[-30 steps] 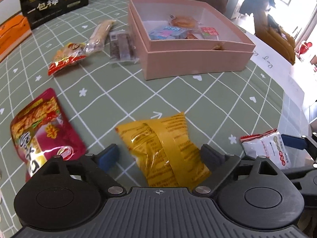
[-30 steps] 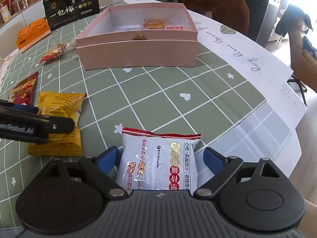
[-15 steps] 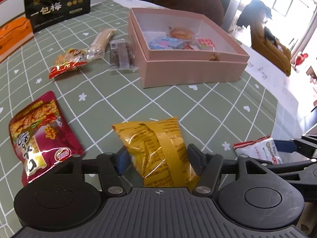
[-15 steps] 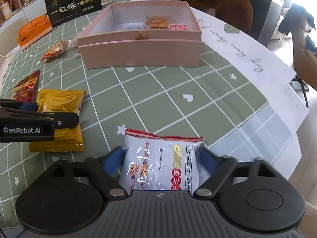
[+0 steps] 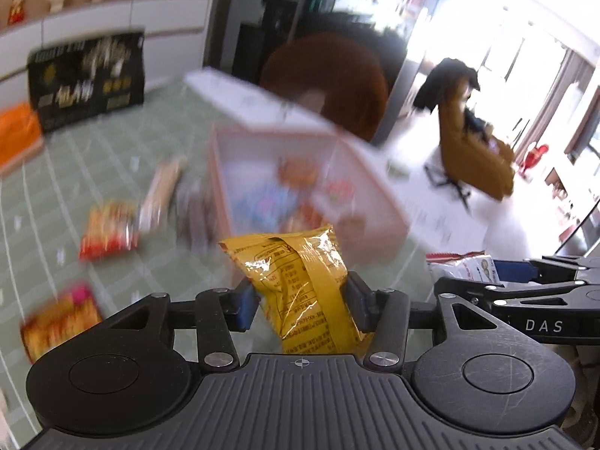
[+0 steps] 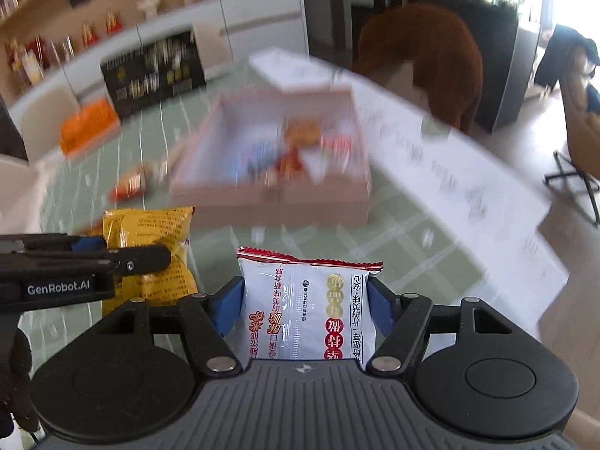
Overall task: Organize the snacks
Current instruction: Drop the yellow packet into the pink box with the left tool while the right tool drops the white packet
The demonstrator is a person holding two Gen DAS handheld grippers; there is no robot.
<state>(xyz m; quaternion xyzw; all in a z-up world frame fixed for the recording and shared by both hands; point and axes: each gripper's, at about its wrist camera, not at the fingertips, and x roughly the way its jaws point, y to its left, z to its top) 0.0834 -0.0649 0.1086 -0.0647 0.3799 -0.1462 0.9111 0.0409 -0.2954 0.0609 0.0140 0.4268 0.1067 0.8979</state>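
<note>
pink box (image 6: 270, 191) holding blurred snacks (image 6: 296, 150), 2 packets gripped nearby

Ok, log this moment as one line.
left claw: shut on yellow packet | right claw: shut on white packet | pink box: ahead, open

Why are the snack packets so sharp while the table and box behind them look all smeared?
Left wrist view: the yellow packet clamped in the left gripper is crisp; the pink box streaks with motion blur, and the window glare washes out. Right wrist view: the white packet in the right gripper is sharp, the background smeared.
</note>
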